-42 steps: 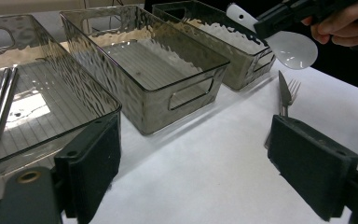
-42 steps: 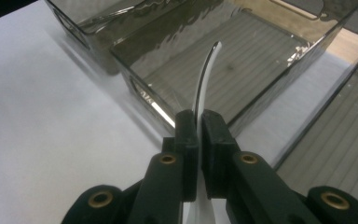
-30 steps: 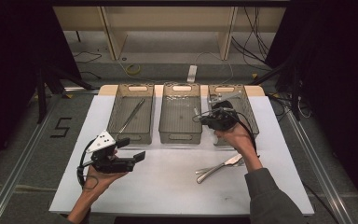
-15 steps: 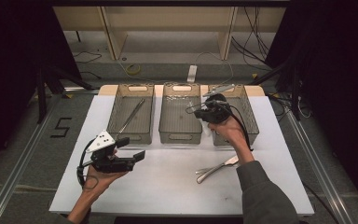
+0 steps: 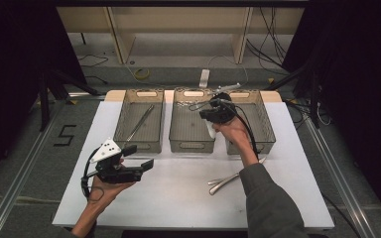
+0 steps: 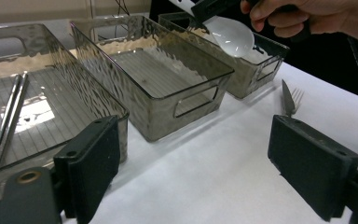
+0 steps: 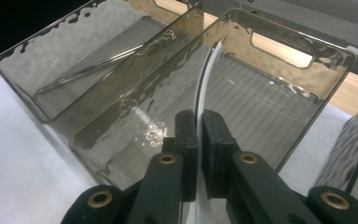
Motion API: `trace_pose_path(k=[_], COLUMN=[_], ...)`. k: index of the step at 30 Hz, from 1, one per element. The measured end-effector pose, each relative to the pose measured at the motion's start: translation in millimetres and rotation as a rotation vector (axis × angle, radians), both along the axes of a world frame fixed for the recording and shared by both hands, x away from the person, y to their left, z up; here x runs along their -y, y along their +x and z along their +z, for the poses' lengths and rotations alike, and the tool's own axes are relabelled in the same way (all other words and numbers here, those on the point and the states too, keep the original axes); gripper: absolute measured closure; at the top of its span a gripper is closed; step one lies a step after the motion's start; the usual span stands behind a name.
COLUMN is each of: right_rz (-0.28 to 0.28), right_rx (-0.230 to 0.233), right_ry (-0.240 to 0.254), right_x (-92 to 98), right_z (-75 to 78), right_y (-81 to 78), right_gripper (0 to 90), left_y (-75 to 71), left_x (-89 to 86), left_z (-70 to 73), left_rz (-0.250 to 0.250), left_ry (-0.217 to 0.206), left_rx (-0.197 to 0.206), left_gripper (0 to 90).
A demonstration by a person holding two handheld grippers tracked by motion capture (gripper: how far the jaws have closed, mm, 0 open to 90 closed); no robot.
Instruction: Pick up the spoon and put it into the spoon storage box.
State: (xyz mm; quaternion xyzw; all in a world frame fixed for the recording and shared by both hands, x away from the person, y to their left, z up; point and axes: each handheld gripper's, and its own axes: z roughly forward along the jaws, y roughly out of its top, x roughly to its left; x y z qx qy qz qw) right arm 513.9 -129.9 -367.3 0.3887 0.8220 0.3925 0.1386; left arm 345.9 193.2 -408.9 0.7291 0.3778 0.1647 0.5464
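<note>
While clamped edge-on between the shut right gripper (image 7: 198, 128) above the middle bin (image 5: 192, 145), white spoon (image 6: 233, 36) liable to swivel — thin purchase; left gripper (image 6: 205, 163) open, empty.

Three bins of smoky translucent plastic (image 5: 191, 126) with rippled glossy walls and ribbed floors are set along the far edge of the table (image 5: 178, 193), which is covered in a matt white, paper-like sheet; bare wood is seen at its far edge. A glossy smooth white plastic spoon (image 6: 233, 35) is clamped between the matt black plastic pads of the right gripper (image 7: 198, 126), with brass-coloured rivets seen on its arms. Polished metal is seen on the tongs (image 5: 140, 121) in the left bin and on the cutlery (image 5: 230, 179) near the right edge; the left gripper (image 6: 205, 158) pads are matt black too.
</note>
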Motion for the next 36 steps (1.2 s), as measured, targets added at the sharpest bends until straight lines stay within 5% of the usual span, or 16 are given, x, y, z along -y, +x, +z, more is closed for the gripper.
trace_pose_path(k=[36], right_rz=[-0.051], right_rx=[-0.050], right_ry=[-0.036], right_x=[-27.0], right_z=[-28.2], right_y=[24.0], right_gripper=[86.3], left_y=[0.0], left_x=[1.1], left_z=[-0.2], left_rz=[-0.003], left_ry=[0.013], left_rx=[-0.002], left_gripper=[16.4])
